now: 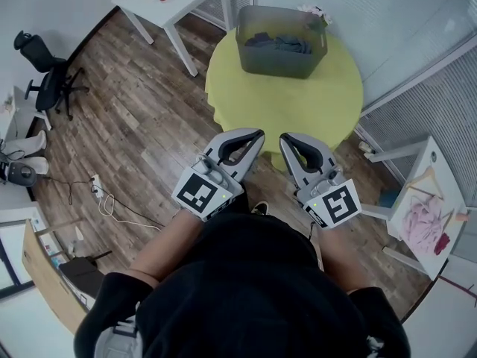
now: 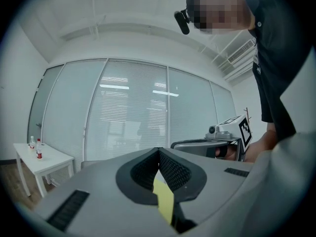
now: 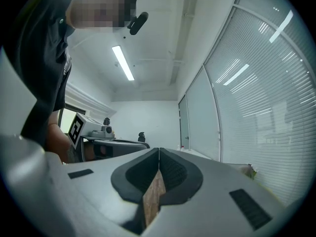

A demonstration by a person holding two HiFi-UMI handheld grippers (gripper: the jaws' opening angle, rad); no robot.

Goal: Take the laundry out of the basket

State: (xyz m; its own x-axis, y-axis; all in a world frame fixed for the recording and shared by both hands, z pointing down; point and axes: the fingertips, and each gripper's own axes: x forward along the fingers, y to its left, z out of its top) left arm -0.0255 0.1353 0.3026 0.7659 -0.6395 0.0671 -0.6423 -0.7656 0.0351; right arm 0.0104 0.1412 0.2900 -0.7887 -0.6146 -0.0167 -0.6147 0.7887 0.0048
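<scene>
Yellow-topped and round, the table (image 1: 298,118) carries the grey, smooth-walled plastic basket (image 1: 276,64) on its far side. The dark, crumpled laundry (image 1: 279,43) is heaped inside it, untouched. Both grippers are held side by side at the table's near edge, well apart from the basket, probably as a ready posture before any reach is made. The left gripper (image 1: 258,134) is clenched, with nothing caught between its ribbed black pads (image 2: 173,169). The right gripper (image 1: 285,139) is likewise closed on nothing. Parted jaws and a reach across the table would be needed first.
</scene>
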